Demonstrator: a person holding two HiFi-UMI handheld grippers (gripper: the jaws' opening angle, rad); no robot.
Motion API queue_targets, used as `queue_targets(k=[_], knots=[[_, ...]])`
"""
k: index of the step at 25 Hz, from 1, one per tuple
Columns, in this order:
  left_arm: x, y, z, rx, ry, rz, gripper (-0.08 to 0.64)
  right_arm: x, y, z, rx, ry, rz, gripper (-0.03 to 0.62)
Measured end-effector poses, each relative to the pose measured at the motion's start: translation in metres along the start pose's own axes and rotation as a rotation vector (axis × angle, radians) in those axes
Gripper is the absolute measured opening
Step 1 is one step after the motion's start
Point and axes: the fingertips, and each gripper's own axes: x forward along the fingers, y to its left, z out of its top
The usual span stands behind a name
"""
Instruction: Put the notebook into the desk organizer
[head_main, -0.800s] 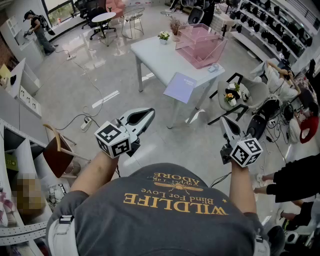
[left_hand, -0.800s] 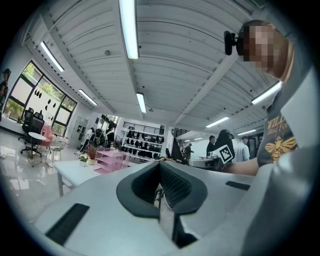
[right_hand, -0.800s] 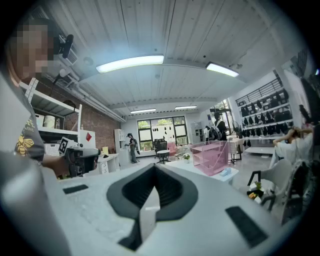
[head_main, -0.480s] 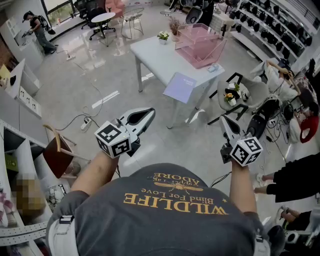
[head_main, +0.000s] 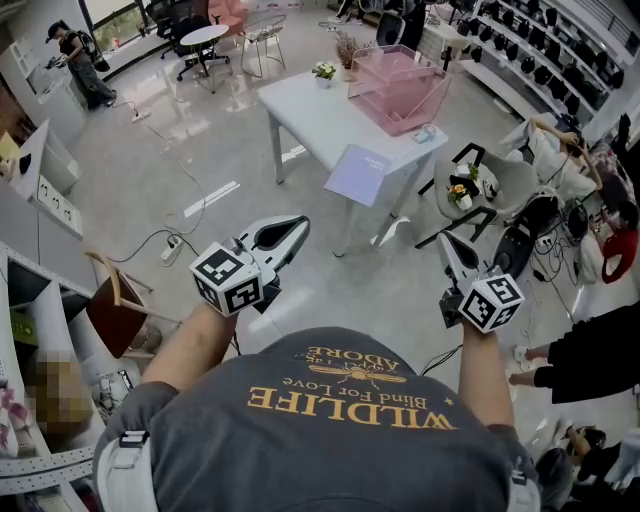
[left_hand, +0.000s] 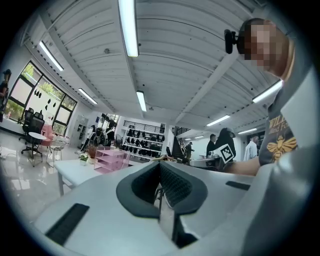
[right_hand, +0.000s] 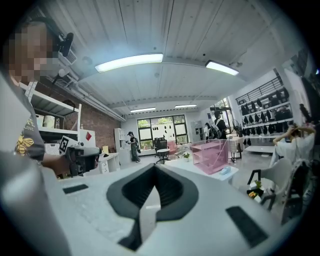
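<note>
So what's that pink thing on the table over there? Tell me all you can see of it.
The organizer is a see-through pink rack, plastic by its look, with slanted side walls and several open shelves stacked one above another. It stands upright on the far end of the white table and touches nothing but the tabletop. I can make out nothing on its shelves.

From here I see a glossy grey floor (head_main: 130, 180), a white worktop (head_main: 310, 115) mid-room, a round table (head_main: 207, 33) by the windows (right_hand: 160, 125), a brick wall (right_hand: 97, 132) and ceiling strip lights (left_hand: 128, 25).
</note>
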Motion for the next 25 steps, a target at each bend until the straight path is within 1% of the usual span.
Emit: queue_targets(k=[2, 3, 4, 5, 7, 9, 14, 21, 25], knots=[[0.003, 0.003, -0.001, -0.009, 0.002, 0.013, 0.002, 0.0, -0.002, -0.001, 0.002, 0.0, 0.004, 0.0], [0.005, 0.002, -0.002, -0.014, 0.01, 0.007, 0.004, 0.0, -0.002, -0.001, 0.003, -0.001, 0.007, 0.0], [0.008, 0.0, -0.004, -0.017, 0.023, -0.008, 0.216, 0.0, -0.003, -0.001, 0.003, -0.001, 0.01, 0.0], [0.012, -0.002, -0.006, -0.016, 0.035, -0.023, 0.35, -0.001, -0.003, -0.001, 0.002, -0.001, 0.014, 0.0], [0.017, -0.005, -0.006, -0.004, 0.04, -0.03, 0.385, -0.002, -0.006, -0.001, -0.002, 0.001, 0.022, 0.0], [0.022, -0.009, -0.005, 0.001, 0.04, -0.031, 0.403, -0.004, -0.01, 0.0, -0.004, 0.001, 0.029, 0.0], [0.039, -0.027, -0.003, 0.015, 0.045, -0.015, 0.407, -0.015, -0.03, 0.007, -0.01, -0.007, 0.052, 0.0], [0.069, -0.055, -0.009, 0.01, 0.054, 0.036, 0.407, -0.032, -0.069, 0.009, -0.012, -0.017, 0.103, 0.0], [0.088, -0.065, -0.011, 0.009, 0.061, 0.046, 0.407, -0.034, -0.093, 0.008, -0.001, -0.032, 0.121, 0.0]])
